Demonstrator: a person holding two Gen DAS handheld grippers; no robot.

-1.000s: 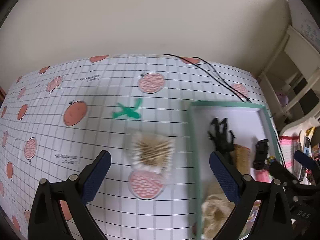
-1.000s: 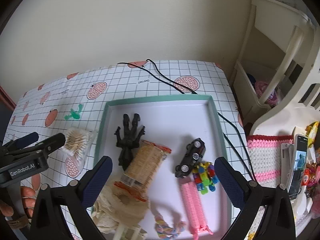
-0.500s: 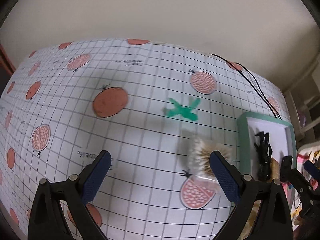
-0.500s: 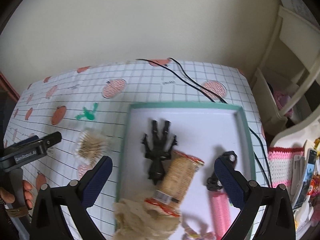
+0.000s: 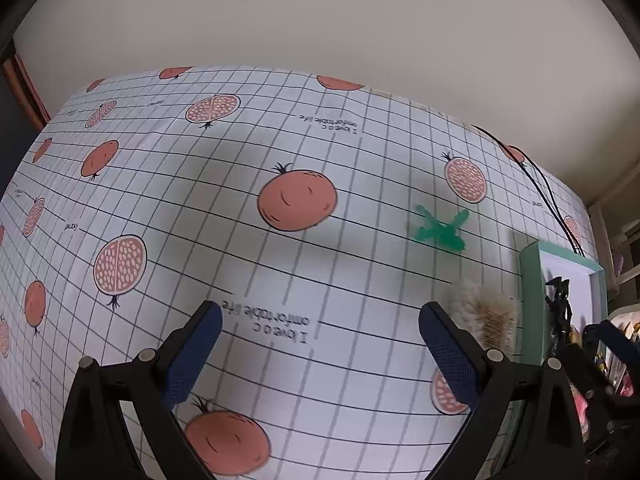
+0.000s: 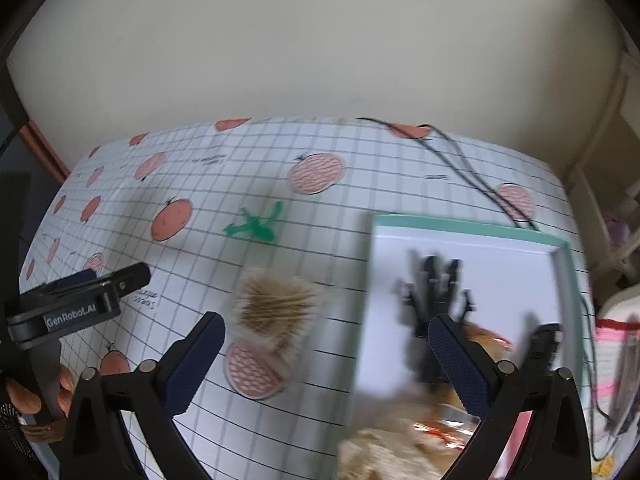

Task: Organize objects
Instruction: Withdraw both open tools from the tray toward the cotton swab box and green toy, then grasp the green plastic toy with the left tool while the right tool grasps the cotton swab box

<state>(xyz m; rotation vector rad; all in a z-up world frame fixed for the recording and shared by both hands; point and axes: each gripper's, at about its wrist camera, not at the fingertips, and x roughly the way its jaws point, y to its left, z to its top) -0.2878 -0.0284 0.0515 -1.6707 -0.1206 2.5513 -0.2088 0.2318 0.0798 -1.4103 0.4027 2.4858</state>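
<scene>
The left hand-held gripper (image 5: pixel 320 344) hangs over bare cloth on the worktop (image 5: pixel 240 264) with its jaws spread wide and nothing between them. The swab pack (image 5: pixel 486 312) lies on the cloth at 3 o'clock of this gripper, just outside its right finger (image 5: pixel 448 356) and just beside the tray (image 5: pixel 530 304). The green toy (image 5: pixel 440 230) lies on the cloth at 1 o'clock, apart from the pack. The right hand-held gripper (image 6: pixel 326 352) is likewise wide open and empty; in its view the swab pack (image 6: pixel 276 312) sits at 12 o'clock between the finger lines, unobstructed. The tray (image 6: pixel 464 226) lies at 2 o'clock, holding a black figure (image 6: pixel 436 296), a black car (image 6: pixel 542 348) and blurred tan items at the lower edge. A black cable (image 6: pixel 460 160) runs across the cloth behind the tray. The left gripper body (image 6: pixel 76 304) shows at 9 o'clock, held by a hand (image 6: pixel 40 396).
</scene>
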